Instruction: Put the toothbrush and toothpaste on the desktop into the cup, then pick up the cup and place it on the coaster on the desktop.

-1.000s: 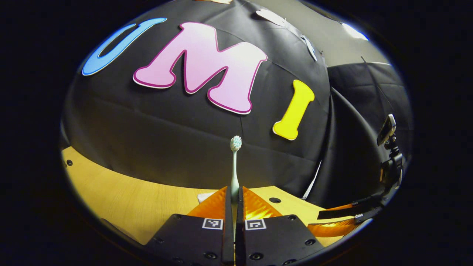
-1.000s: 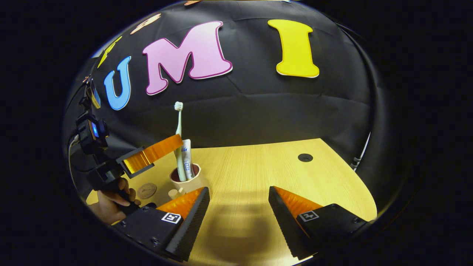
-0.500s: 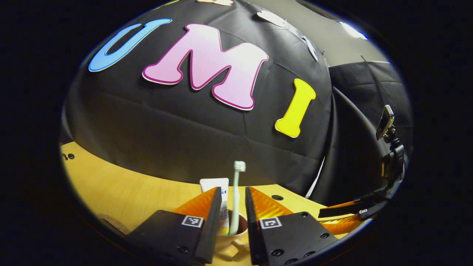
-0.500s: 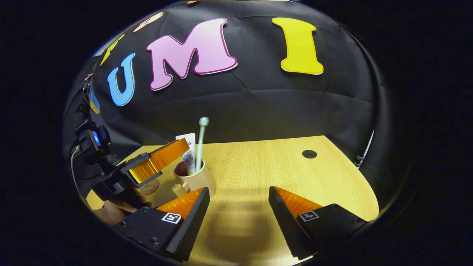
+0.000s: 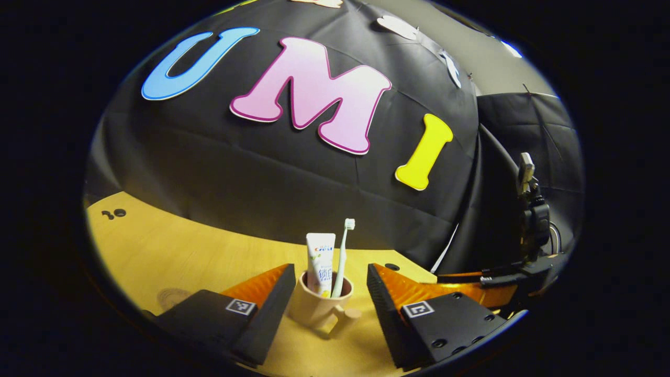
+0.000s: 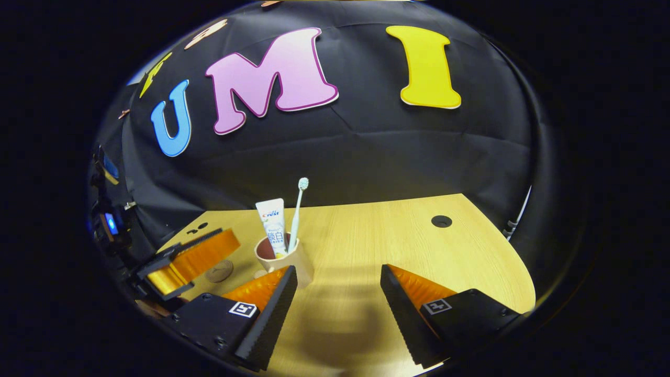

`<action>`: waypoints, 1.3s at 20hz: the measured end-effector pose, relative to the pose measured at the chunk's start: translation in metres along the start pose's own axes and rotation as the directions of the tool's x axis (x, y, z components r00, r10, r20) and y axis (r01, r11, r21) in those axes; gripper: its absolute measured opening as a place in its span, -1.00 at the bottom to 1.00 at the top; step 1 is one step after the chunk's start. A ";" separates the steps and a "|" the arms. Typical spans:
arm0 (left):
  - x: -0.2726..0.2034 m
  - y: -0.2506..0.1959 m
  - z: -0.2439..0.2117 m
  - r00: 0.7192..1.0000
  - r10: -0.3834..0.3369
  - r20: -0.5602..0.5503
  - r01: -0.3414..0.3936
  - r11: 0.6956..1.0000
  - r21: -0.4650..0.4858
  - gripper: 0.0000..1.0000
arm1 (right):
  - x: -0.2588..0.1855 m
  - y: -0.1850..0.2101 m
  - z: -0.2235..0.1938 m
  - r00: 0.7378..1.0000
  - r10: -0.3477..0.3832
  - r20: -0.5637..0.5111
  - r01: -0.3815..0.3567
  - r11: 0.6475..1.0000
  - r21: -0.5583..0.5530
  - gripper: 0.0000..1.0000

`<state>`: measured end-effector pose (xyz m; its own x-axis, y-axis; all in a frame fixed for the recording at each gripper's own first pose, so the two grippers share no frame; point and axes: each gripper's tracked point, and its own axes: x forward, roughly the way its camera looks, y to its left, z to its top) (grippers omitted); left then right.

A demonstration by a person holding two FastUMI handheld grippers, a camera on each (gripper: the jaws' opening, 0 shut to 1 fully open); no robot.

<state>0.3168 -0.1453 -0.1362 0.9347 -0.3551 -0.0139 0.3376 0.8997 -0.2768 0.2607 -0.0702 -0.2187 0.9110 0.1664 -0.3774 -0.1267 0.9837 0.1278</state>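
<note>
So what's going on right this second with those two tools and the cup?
Left tool open, straddling the cup. Right tool open, holding nothing. Toothbrush and toothpaste standing in the cup. Cup not yet on coaster; nothing between them.

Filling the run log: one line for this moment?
beige cup: holds toothbrush, toothpaste | left claw: open | round wooden coaster: bare

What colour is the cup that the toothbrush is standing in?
The cup is a pale peachy beige, darker reddish inside. The left gripper view shows it best.
</note>
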 end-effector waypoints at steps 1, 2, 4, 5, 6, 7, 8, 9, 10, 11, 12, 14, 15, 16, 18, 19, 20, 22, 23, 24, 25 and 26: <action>-0.013 0.005 -0.002 1.000 0.019 -0.018 -0.019 1.000 0.003 0.86 | 0.002 0.007 0.005 1.000 0.009 0.001 -0.009 1.000 0.001 0.95; -0.027 0.010 -0.004 0.999 0.041 -0.034 -0.040 0.999 0.010 0.91 | 0.003 0.015 0.009 1.000 0.022 -0.003 -0.022 1.000 0.004 0.96; -0.055 0.024 -0.008 0.994 0.093 -0.061 -0.092 0.996 0.009 0.93 | 0.007 0.030 0.015 0.999 0.044 -0.024 -0.044 0.999 0.011 0.95; -0.068 0.028 -0.011 0.991 0.108 -0.079 -0.109 0.994 -0.015 0.94 | 0.010 0.037 0.017 0.998 0.055 -0.036 -0.054 0.998 0.016 0.95; -0.082 0.033 -0.013 0.987 0.130 -0.094 -0.134 0.990 -0.043 0.94 | 0.013 0.043 0.017 0.997 0.062 -0.055 -0.061 0.998 0.020 0.94; -0.095 0.041 -0.015 0.983 0.155 -0.103 -0.162 0.984 -0.067 0.95 | 0.017 0.050 0.017 0.995 0.067 -0.075 -0.065 0.998 0.026 0.95; -0.111 0.048 -0.015 0.977 0.181 -0.109 -0.191 0.978 -0.089 0.95 | 0.020 0.055 0.017 0.992 0.072 -0.100 -0.069 0.997 0.031 0.95; -0.127 0.057 -0.015 0.971 0.211 -0.114 -0.223 0.969 -0.109 0.94 | 0.025 0.061 0.015 0.989 0.073 -0.130 -0.071 0.997 0.026 0.94; -0.143 0.066 -0.014 0.964 0.237 -0.122 -0.252 0.959 -0.128 0.95 | 0.028 0.066 0.012 0.983 0.077 -0.166 -0.076 0.997 0.011 0.95; -0.159 0.076 -0.014 0.955 0.267 -0.129 -0.284 0.948 -0.141 0.95 | 0.031 0.071 0.007 0.976 0.074 -0.207 -0.078 0.997 -0.010 0.95; -0.174 0.088 -0.013 0.944 0.301 -0.134 -0.319 0.936 -0.146 0.95 | 0.035 0.075 0.001 0.965 0.075 -0.253 -0.083 0.996 -0.023 0.95; -0.206 0.114 -0.011 0.917 0.373 -0.138 -0.391 0.909 -0.141 0.96 | 0.041 0.085 -0.013 0.935 0.081 -0.345 -0.091 0.996 -0.012 0.95; -0.221 0.128 -0.007 0.904 0.404 -0.139 -0.422 0.896 -0.140 0.94 | 0.044 0.090 -0.024 0.913 0.083 -0.400 -0.090 0.996 0.003 0.95; -0.236 0.139 -0.002 0.891 0.432 -0.140 -0.450 0.882 -0.140 0.95 | 0.048 0.095 -0.033 0.892 0.092 -0.443 -0.091 0.996 0.023 0.95; -0.263 0.160 0.008 0.869 0.477 -0.132 -0.493 0.858 -0.144 0.95 | 0.052 0.094 -0.051 0.850 0.079 -0.521 -0.075 0.997 0.028 0.96; -0.277 0.168 0.011 0.859 0.497 -0.127 -0.512 0.847 -0.145 0.95 | 0.054 0.095 -0.057 0.832 0.072 -0.550 -0.070 0.997 0.025 0.95; -0.287 0.176 0.014 0.849 0.514 -0.123 -0.528 0.837 -0.144 0.95 | 0.058 0.095 -0.065 0.806 0.069 -0.588 -0.063 0.998 0.030 0.96; -0.306 0.186 0.017 0.833 0.538 -0.126 -0.552 0.822 -0.143 0.95 | 0.065 0.099 -0.077 0.762 0.065 -0.645 -0.048 0.998 0.044 0.95; -0.313 0.190 0.017 0.827 0.546 -0.130 -0.561 0.816 -0.139 0.95 | 0.070 0.098 -0.079 0.748 0.057 -0.661 -0.049 0.998 0.030 0.96; -0.320 0.192 0.013 0.822 0.551 -0.141 -0.568 0.812 -0.137 0.95 | 0.075 0.095 -0.082 0.737 0.036 -0.675 -0.058 0.998 -0.011 0.96; -0.326 0.194 0.009 0.817 0.556 -0.153 -0.575 0.808 -0.132 0.95 | 0.081 0.093 -0.083 0.728 0.019 -0.686 -0.068 0.997 -0.044 0.96; -0.331 0.196 0.004 0.812 0.559 -0.167 -0.580 0.805 -0.127 0.95 | 0.084 0.095 -0.082 0.718 0.017 -0.696 -0.071 0.996 -0.049 0.95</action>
<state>0.0743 0.1496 -0.1819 0.9296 0.1718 -0.3261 -0.2840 0.8977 -0.3368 0.2935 0.0432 -0.3133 0.3793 0.1836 -0.9069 -0.2102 0.9716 0.1088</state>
